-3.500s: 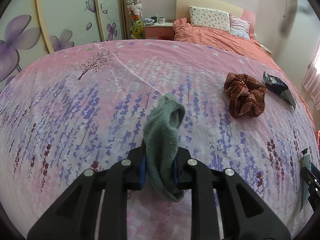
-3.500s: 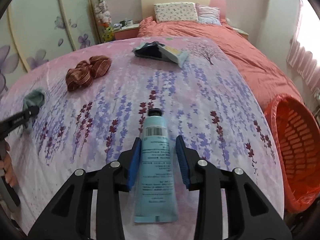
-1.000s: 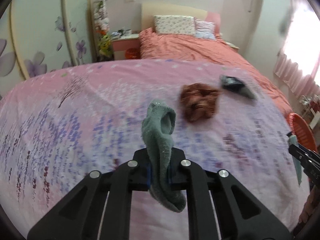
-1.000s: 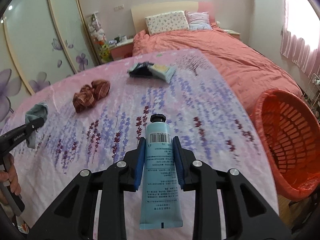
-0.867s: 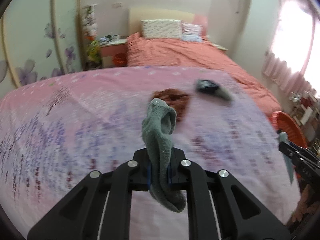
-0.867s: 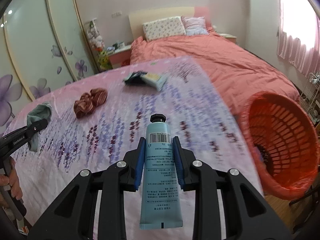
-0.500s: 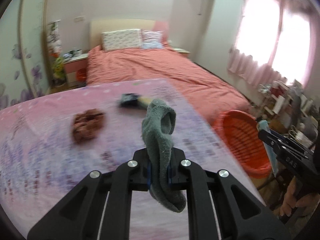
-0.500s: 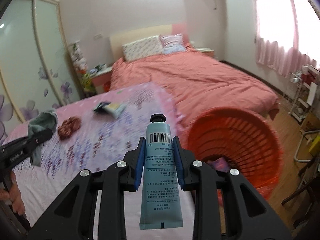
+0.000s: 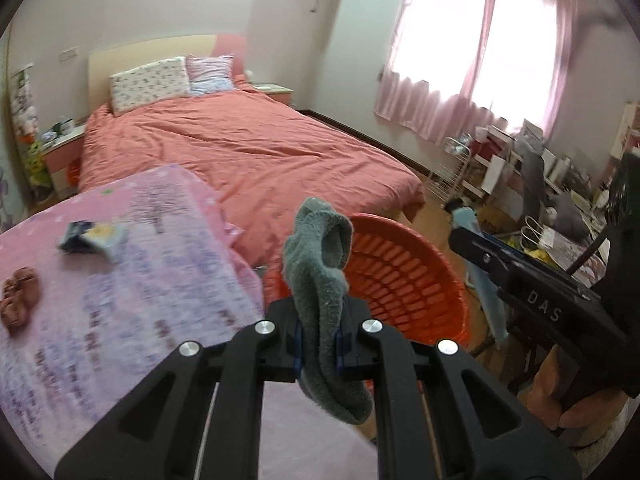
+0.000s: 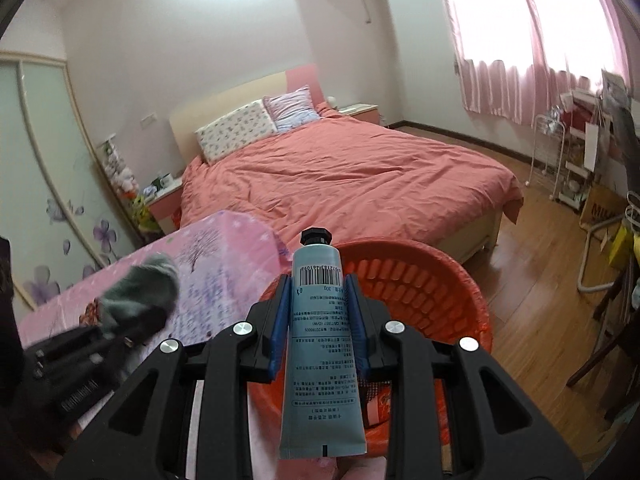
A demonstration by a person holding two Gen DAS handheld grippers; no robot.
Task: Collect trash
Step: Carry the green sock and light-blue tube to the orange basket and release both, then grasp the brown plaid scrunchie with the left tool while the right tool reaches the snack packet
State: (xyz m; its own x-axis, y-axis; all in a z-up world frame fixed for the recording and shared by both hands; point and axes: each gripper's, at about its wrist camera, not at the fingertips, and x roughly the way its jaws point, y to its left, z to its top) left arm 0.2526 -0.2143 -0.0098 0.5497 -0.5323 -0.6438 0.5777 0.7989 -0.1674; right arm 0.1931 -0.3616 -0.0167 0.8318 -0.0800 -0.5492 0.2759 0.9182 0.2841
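My left gripper (image 9: 319,338) is shut on a grey-green sock (image 9: 320,264) that stands up between its pads and droops below them. Just past it lies the orange basket (image 9: 404,276), beside the pink flowered cover's edge. My right gripper (image 10: 319,312) is shut on a light blue tube (image 10: 322,352) with a black cap, held over the same basket (image 10: 452,292). From the left wrist view, the right gripper (image 9: 464,236) and its tube (image 9: 486,292) show at the right of the basket. The sock (image 10: 138,290) shows blurred at the left of the right wrist view.
On the pink flowered cover (image 9: 132,280) lie a dark and blue wrapper (image 9: 90,240) and a brown scrunchie (image 9: 18,296). A bed with a coral duvet (image 10: 352,176) stands behind the basket. A wire rack (image 10: 560,160) and clutter stand by the curtained window, on wood floor (image 10: 532,264).
Both grippers have swung right from over the flowered cover to the orange basket, which now lies right ahead of them. The sock and the tube stayed gripped.
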